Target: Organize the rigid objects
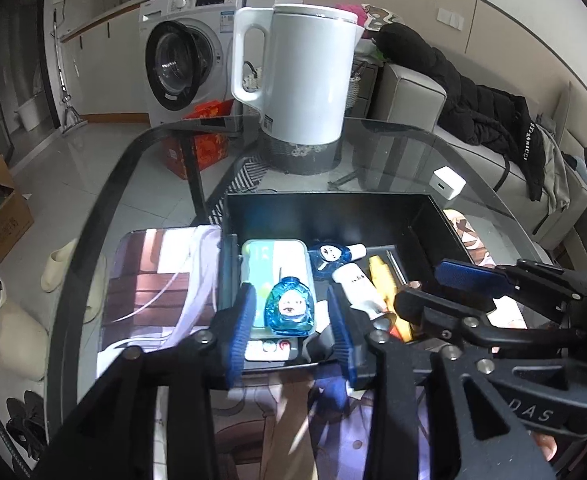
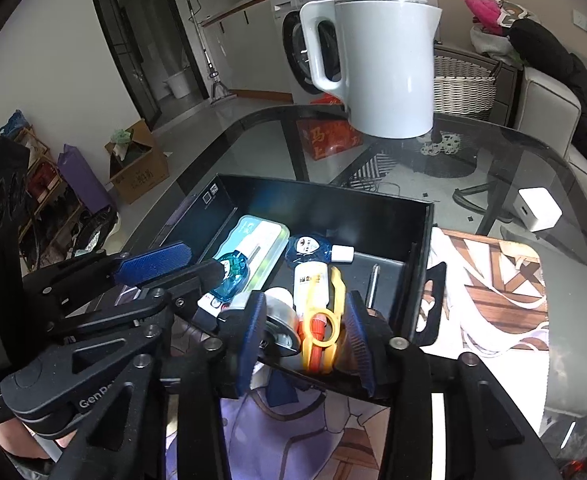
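A black open box [image 1: 333,212] [image 2: 325,204] sits on the glass table and holds a pale green case [image 1: 273,256] [image 2: 253,244], two blue correction tapes, a white tube [image 1: 357,284] [image 2: 311,284] and a yellow tool [image 2: 325,332]. My left gripper [image 1: 291,316] is open, its fingers on either side of one blue correction tape [image 1: 289,308] [image 2: 229,276] that lies on the green case. My right gripper [image 2: 303,336] is open over the box's near edge, around the yellow tool and a metal roll [image 2: 279,320]. The second blue tape [image 1: 329,254] [image 2: 309,246] lies mid-box.
A white kettle [image 1: 305,72] [image 2: 385,60] stands at the table's far side. A white charger cube [image 1: 447,182] [image 2: 537,208] lies to the right. A printed mat [image 2: 489,292] lies under the box. Sofa at right, washing machine behind.
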The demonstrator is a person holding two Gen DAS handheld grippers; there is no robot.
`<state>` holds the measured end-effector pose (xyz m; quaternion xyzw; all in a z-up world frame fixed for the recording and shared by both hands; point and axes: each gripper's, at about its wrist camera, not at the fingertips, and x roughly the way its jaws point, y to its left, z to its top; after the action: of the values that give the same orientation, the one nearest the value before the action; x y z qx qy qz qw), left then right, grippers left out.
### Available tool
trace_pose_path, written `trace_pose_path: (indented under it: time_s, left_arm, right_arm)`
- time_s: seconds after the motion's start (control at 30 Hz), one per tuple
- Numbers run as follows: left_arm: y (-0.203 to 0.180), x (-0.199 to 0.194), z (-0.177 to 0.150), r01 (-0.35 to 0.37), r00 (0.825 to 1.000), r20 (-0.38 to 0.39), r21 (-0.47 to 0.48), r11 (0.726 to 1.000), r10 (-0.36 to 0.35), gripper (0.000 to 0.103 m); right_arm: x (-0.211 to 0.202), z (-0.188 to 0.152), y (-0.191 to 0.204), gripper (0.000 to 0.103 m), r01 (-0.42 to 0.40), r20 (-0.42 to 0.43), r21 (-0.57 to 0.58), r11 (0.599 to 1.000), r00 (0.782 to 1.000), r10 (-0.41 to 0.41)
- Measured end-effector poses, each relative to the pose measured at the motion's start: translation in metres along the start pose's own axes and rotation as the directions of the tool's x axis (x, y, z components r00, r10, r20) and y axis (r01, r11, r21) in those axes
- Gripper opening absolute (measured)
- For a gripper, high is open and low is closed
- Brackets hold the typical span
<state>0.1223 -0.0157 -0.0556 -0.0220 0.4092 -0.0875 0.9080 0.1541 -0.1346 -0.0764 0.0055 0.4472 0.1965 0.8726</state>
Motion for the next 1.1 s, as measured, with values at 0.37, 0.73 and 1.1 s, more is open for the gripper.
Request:
trace_pose_path:
  time_s: [0.37, 0.73, 1.1]
  left_arm:
    - [0.0, -0.029, -0.004, -0.028, 0.997, 0.074, -0.028, 0.999, 0.03, 0.066]
    - [-0.002, -0.06, -0.018, -0.137, 0.979, 0.151, -0.026, 0.99, 0.14, 0.09]
    - [-0.006, -0.088, -0.027, -0.152, 0.966, 0.209, -0.008, 0.988, 0.151, 0.091]
  right_arm:
    - [-0.033, -0.01, -0.004, 0.067, 0.005, 0.086, 0.031, 1.0, 0.996, -0.008]
    - [-0.076, -0.021, 0.001, 0.086, -0.004, 0.179, 0.052, 0.999, 0.984, -0.006]
    - [-0.11, -0.035, 0.014, 0.101, 0.022, 0.262, 0.062, 0.998, 0.964, -0.038]
